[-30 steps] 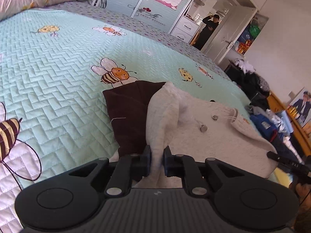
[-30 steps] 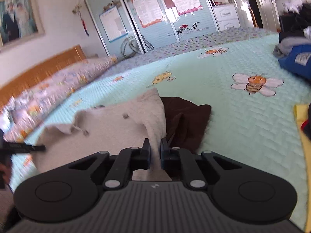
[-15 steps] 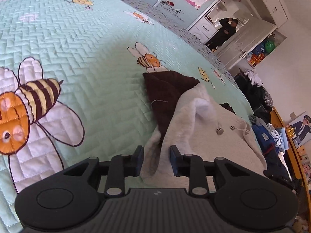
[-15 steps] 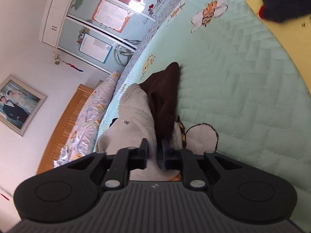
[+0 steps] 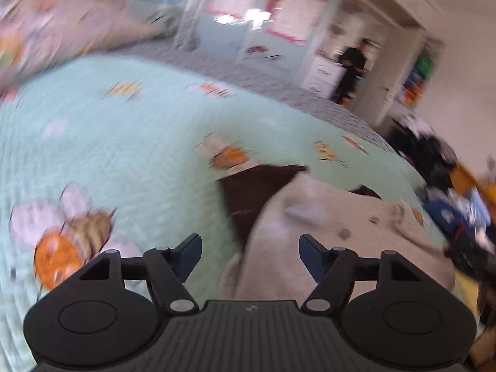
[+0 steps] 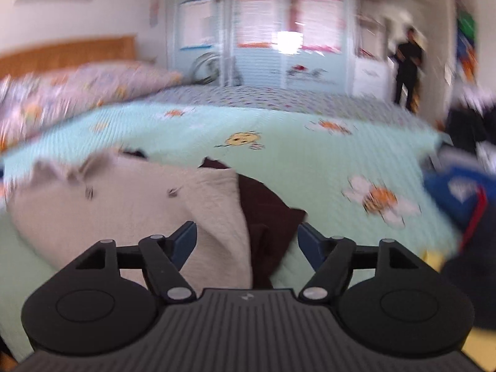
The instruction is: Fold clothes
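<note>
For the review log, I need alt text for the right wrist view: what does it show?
The right claw is opening over a folded grey garment with a dark brown garment under its right edge, both lying on a mint bee-print bedspread. No pad touches cloth. The frame is motion-blurred.

Bedspread (image 5: 130, 142) mint green, quilted zigzag, orange-and-white bee prints. Grey hoodie (image 6: 124, 214) light heather grey, over dark brown garment (image 6: 266, 210). Pillow (image 6: 77, 86) lilac, floral print. Headboard (image 6: 71, 51) orange-brown wood. Folded item (image 6: 455, 192) royal blue, red edge. Grippers black, finger pads (image 5: 189, 255) dark blue.
</note>
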The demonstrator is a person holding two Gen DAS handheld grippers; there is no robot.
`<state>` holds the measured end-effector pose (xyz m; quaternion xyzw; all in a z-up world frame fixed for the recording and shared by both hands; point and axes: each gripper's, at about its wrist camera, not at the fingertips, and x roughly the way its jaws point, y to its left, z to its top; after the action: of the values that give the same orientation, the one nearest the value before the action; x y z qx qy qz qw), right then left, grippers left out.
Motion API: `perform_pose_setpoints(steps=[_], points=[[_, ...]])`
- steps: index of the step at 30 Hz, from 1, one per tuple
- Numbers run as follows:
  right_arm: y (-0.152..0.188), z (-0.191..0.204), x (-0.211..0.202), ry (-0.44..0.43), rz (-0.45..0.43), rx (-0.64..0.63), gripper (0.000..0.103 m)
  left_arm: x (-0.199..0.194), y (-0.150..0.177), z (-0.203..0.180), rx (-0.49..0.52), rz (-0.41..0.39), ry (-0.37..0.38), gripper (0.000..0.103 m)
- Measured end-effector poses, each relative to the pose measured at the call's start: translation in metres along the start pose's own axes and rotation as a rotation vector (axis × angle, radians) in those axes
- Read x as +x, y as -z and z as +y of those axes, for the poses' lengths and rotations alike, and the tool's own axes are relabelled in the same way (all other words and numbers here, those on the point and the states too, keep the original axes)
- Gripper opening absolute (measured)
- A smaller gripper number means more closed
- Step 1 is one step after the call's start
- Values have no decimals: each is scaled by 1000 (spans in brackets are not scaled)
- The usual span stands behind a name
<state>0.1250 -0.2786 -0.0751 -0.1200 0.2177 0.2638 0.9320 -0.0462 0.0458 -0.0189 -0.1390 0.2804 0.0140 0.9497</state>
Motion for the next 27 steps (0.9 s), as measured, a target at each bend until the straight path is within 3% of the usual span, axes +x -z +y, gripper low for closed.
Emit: perform_pose_setpoints(steps=[3,7,11,15,18,20,22,23,25,27], points=[[-5,24,25,47,36,-202,75,14,-11,-53,309,-8,-40,88],[-7,37,47,102,62,-368,75,58,-9,-101,649,45,-87,88],[-8,38,58,104,74,-435,75,104,-9,-108,757,142,-163,88],[-10,33,59,85,81,-432,72,123,-15,-96,723,179,-150,87],[-10,32,59,71,75,-440,67,128,-25,-82,632,181,-130,84],[-14,29,62,49,80,-417,42,130,-33,-69,538,165,-130,84],[-19,27,66,24,92,-380,26,130,-41,-54,424,140,-146,84],[-21,25,69,22,92,-354,24,130,-46,-45,359,129,-153,84],[-26,13,72,4,89,-235,23,130,-52,-26,228,121,-154,84],[-31,-22,73,-97,87,85,23,132,-54,-7,128,132,-152,85]])
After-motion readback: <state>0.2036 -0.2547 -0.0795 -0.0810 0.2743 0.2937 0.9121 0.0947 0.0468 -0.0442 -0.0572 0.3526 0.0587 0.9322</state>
